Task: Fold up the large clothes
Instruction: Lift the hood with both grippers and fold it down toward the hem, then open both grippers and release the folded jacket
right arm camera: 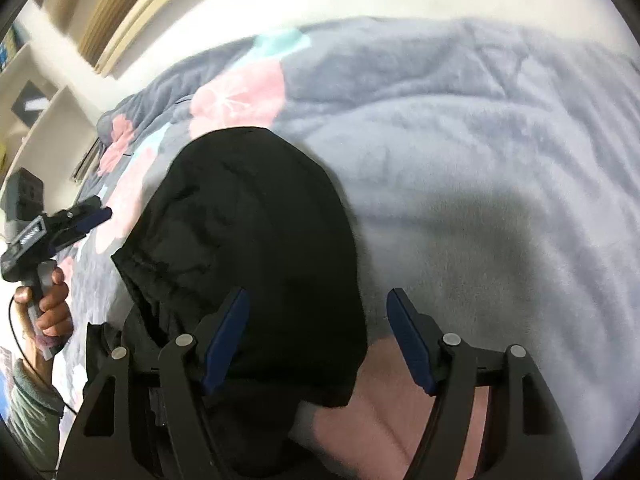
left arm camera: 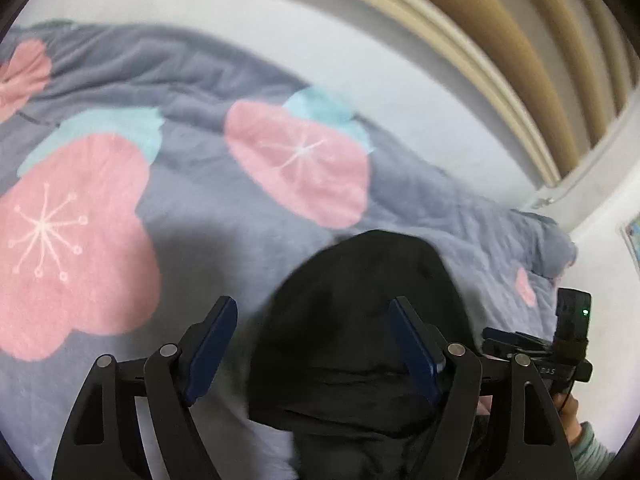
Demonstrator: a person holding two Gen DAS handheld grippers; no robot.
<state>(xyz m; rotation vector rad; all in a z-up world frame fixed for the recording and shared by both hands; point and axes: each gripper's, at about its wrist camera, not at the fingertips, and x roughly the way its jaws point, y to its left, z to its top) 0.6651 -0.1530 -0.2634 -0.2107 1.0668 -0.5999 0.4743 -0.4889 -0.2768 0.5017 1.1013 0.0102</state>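
A black garment (left arm camera: 360,320) lies bunched in a rounded heap on a grey blanket with pink flowers (left arm camera: 80,240). My left gripper (left arm camera: 312,320) is open, above the heap's near left part, holding nothing. In the right wrist view the same garment (right arm camera: 248,240) spreads left of centre. My right gripper (right arm camera: 318,312) is open and empty over the garment's right edge. The left gripper also shows in the right wrist view (right arm camera: 94,214), held by a hand at the far left. The right gripper shows at the right edge of the left wrist view (left arm camera: 504,338).
The blanket (right arm camera: 460,160) covers a bed against a white wall (left arm camera: 320,32). A beige headboard or frame (left arm camera: 500,60) runs along the upper right. White shelves (right arm camera: 36,112) stand at the left in the right wrist view.
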